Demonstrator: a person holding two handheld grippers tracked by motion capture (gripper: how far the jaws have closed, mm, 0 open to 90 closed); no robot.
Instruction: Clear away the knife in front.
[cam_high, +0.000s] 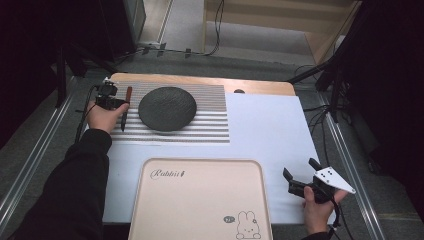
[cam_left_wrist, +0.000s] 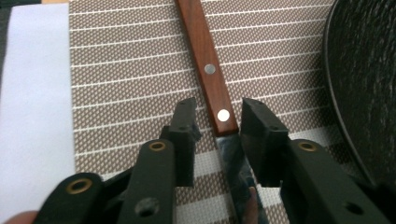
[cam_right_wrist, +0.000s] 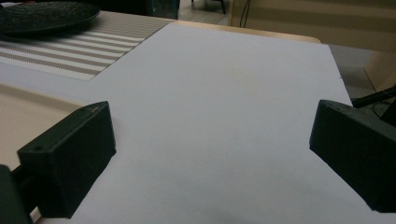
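Observation:
A knife (cam_high: 126, 106) with a reddish wooden handle and a steel blade lies on the left part of the striped placemat (cam_high: 212, 117), just left of a dark round plate (cam_high: 167, 108). My left gripper (cam_high: 121, 105) is down over it. In the left gripper view the knife (cam_left_wrist: 205, 60) runs between the jaws where handle meets blade; the left gripper (cam_left_wrist: 217, 111) is open, with a gap at its left pad. My right gripper (cam_high: 300, 168) is held at the table's near right, wide open over the white sheet (cam_right_wrist: 224, 93), with nothing between the jaws of the right gripper (cam_right_wrist: 212, 140).
A pale pink tray (cam_high: 200, 200) with a rabbit print sits at the near edge, in the middle. The plate's rim (cam_left_wrist: 359, 93) is close to the right jaw of the left gripper. White sheet (cam_high: 270, 130) covers the right half of the table.

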